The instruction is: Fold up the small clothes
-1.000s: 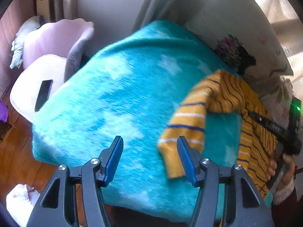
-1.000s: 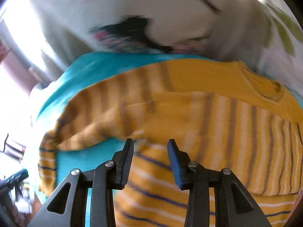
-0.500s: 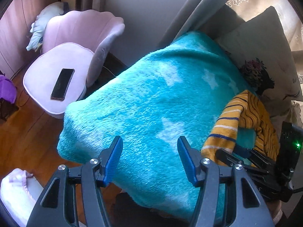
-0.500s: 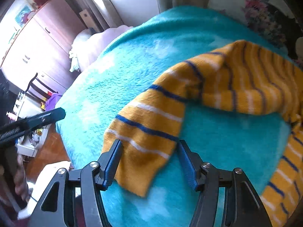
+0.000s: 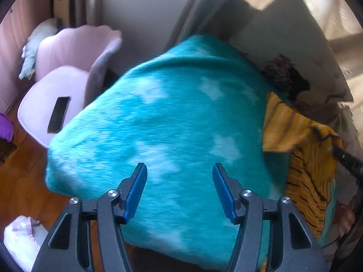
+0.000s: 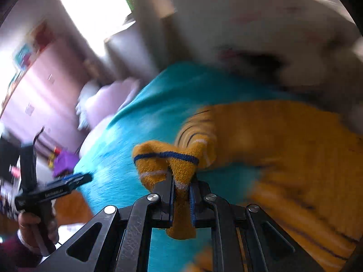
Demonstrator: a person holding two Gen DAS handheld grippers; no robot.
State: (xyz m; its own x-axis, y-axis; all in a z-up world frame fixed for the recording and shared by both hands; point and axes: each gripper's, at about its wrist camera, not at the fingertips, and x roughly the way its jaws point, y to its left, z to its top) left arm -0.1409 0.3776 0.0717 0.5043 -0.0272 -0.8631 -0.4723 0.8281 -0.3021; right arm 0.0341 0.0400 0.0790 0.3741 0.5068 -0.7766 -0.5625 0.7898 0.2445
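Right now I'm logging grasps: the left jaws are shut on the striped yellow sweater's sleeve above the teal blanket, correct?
Wrong side. In the right wrist view the right gripper is shut on the sweater's sleeve above the teal blanket. In the left wrist view the left gripper is open and empty.

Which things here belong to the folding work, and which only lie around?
For the job:
- yellow striped sweater, its sleeve cuff held in the right tongs
- left tongs, open
- teal blanket under it

Lying about:
- phone on pink chair
- pillow
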